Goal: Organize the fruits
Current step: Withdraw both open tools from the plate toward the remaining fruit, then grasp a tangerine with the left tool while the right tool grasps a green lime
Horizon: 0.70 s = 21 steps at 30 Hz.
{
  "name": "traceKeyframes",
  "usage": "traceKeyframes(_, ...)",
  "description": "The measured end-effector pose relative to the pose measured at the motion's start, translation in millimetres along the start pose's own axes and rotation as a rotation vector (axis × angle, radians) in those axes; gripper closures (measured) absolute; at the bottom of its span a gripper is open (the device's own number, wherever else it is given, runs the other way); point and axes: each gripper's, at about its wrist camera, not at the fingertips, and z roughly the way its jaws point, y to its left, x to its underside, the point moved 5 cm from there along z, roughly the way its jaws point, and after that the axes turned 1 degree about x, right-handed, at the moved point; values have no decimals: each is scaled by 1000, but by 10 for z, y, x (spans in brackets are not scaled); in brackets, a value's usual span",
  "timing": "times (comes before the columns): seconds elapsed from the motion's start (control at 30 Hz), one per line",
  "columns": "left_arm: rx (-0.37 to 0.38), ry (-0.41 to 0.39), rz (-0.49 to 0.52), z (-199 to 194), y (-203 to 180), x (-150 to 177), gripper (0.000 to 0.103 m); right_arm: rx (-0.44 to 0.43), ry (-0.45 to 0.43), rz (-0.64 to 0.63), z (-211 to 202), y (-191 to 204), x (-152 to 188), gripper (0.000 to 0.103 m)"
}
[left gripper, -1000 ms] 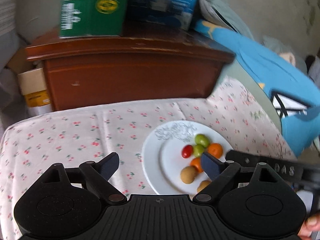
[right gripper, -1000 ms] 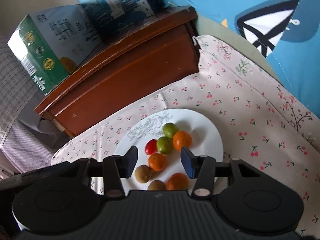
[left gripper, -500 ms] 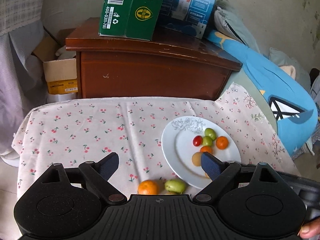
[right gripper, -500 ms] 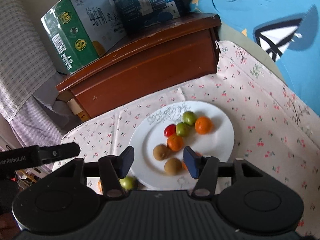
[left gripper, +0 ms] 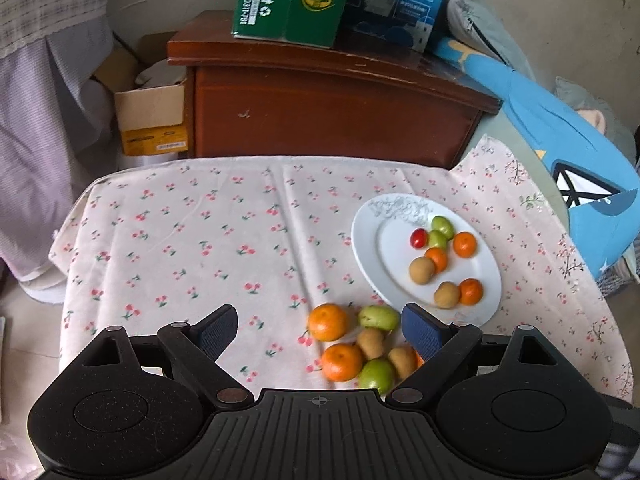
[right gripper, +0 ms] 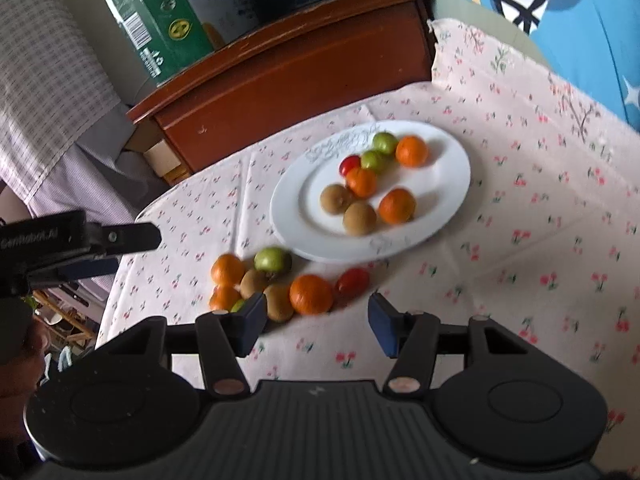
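At nine o'clock the left gripper (left gripper: pixel 317 334) hangs above the cherry-print cloth (left gripper: pixel 192 248), jaws spread wide and holding nothing. Toward the centre, a loose cluster of fruit (right gripper: pixel 276 280) lies on the cloth, just beside the white plate (right gripper: pixel 448 196) at its seven o'clock. The plate bears eight fruits. At three o'clock the right gripper (right gripper: pixel 318 322) hovers, jaws partly apart and empty.

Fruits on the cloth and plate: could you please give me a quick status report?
Left tongs open, empty. Right tongs open, empty. Seven fruits on the plate; loose pile on the tablecloth beside it. Nothing blocking.
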Motion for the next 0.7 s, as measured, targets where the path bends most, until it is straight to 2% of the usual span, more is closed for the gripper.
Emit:
traceKeyframes(0.33, -66, 10, 3, -35, 147, 46, 12, -30, 10, -58, 72, 194, 194, 46)
traceKeyframes(0.43, -76, 14, 4, -19, 190, 73, 12, -41, 8, -63, 110, 241, 211, 49)
traceKeyframes(0.5, -96, 20, -4, 3, 233, 92, 13, -55, 8, -74, 141, 290, 224, 56)
traceKeyframes(0.6, -99, 20, -30, 25, 282, 92, 13, -68, 18, -95, 213, 360, 260, 60)
traceKeyframes(0.7, -108, 15, -31, 53, 296, 89, 14, -76, 28, -109, 305, 419, 281, 60)
